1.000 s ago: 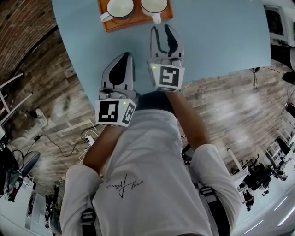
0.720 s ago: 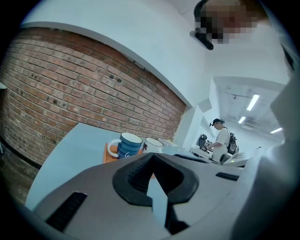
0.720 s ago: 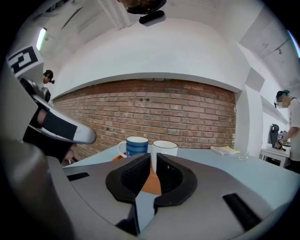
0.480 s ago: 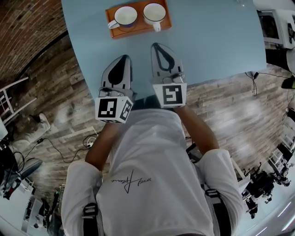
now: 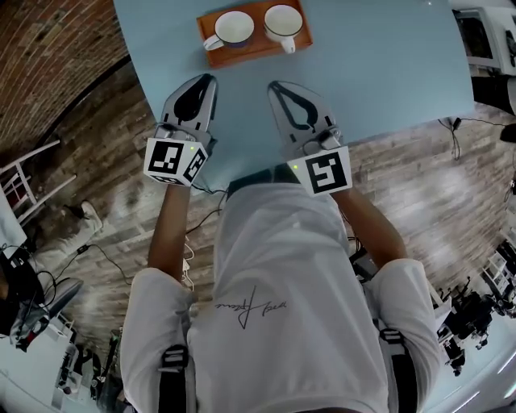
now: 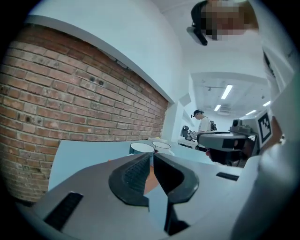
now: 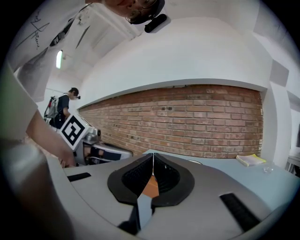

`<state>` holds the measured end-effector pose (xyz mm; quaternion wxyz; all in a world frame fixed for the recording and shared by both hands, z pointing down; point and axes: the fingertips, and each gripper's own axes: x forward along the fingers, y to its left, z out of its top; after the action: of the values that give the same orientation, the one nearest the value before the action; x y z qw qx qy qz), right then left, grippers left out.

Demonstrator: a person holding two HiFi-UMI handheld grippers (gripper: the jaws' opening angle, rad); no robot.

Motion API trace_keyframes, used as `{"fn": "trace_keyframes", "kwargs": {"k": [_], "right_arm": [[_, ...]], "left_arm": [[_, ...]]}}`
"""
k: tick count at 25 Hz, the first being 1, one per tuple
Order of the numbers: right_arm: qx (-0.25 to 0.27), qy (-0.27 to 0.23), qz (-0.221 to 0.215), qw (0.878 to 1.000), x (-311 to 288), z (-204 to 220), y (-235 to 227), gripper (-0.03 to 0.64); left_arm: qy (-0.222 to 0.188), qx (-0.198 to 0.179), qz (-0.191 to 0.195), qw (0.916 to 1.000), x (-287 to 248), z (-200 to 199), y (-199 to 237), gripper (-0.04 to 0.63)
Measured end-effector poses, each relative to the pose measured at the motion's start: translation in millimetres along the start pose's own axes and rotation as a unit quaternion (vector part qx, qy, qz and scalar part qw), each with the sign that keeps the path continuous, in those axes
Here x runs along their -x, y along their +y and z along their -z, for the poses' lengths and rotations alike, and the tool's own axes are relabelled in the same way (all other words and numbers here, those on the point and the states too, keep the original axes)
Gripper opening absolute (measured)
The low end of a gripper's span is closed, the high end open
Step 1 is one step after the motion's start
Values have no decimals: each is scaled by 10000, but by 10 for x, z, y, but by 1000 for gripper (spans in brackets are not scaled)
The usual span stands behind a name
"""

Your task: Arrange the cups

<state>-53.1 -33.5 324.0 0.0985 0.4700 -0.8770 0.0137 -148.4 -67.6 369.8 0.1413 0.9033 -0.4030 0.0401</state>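
Two cups stand side by side on the orange tray (image 5: 251,51) at the far side of the blue tabletop (image 5: 379,64): the left cup (image 5: 234,28) and the right cup (image 5: 284,22). The left tongs (image 5: 203,81) are pressed together and empty. The right tongs (image 5: 279,85) are pressed together too, holding nothing. Both point towards the tray, short of it.

Two round mugs with white insides and dark rims stand upright side by side, close but apart, on a flat orange rectangular tray (image 5: 256,50) at the far side of the pale blue table (image 5: 379,56). The left mug (image 5: 234,27) turns its handle near-left. The right mug (image 5: 284,19) points its handle toward the near edge.
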Motion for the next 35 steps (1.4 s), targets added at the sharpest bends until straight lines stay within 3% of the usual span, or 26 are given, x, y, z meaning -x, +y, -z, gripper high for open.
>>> {"fn": "trace_keyframes", "kwargs": {"k": [4,10,11,13,27,35], "right_arm": [[-34,90,-16,10000,-7,-10,1,23],[106,186,-151,9997,-95,-19,46,23],[93,213,-134,9996,-108,-16,40,23],[53,239,-94,9997,-120,-16,31,23],[180,488,-23,9986,-61,32,-40,23],[240,620,-115,9977,-92,108,-29,23]], "left_arm": [[90,-277,461,9985,-128,18,179,9],[77,-383,918,9950,-274,28,406,11],[74,-375,998,9943,-311,36,430,19],[80,-326,1134,9930,-377,62,465,112],[100,-194,1947,9806,-645,204,515,143],[16,-279,2114,9770,-702,244,511,143]]}}
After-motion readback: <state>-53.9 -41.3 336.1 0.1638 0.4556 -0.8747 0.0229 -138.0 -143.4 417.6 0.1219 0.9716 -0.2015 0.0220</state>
